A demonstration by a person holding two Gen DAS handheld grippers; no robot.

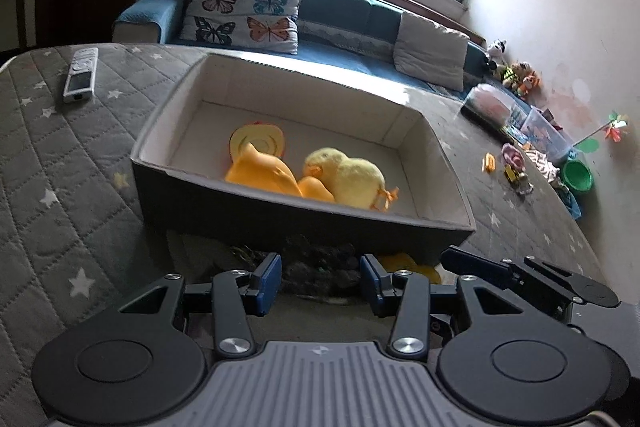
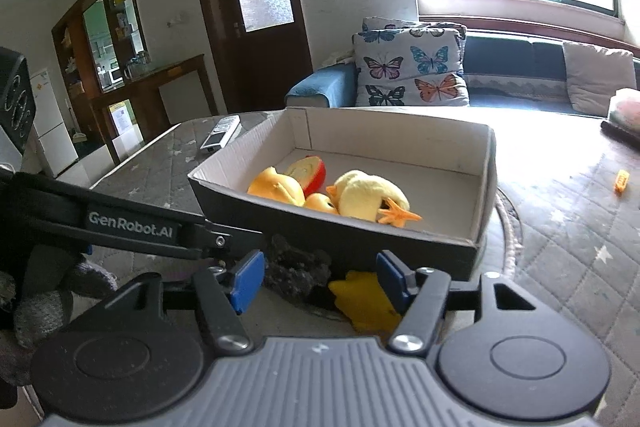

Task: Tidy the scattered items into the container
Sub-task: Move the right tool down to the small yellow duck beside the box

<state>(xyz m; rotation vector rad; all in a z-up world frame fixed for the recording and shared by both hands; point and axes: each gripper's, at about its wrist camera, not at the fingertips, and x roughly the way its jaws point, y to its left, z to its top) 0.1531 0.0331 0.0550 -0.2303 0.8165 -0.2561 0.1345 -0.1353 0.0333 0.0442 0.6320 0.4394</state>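
Note:
A dark box with a white inside [image 1: 256, 215] [image 2: 486, 163] sits on the grey quilted table. In it lie a yellow plush chick [image 1: 352, 179] [image 2: 368, 197], an orange rubber duck [image 1: 260, 173] [image 2: 276, 187] and a red-rimmed slice toy [image 1: 258, 139] [image 2: 308, 173]. A dark lumpy toy [image 1: 320, 267] [image 2: 296, 271] and a yellow star-shaped toy [image 1: 408, 265] [image 2: 364, 297] lie in front of the box. My left gripper [image 1: 320, 281] is open around the dark toy. My right gripper [image 2: 320, 285] is open, with both toys between its fingers.
A remote control [image 1: 81, 74] [image 2: 221, 135] lies at the table's far left. Small toys [image 1: 514, 169], a clear tub [image 1: 548, 137] and a green bowl [image 1: 577, 176] crowd the right side. An orange piece [image 2: 621, 181] lies on the quilt. A blue sofa [image 1: 344, 11] stands behind.

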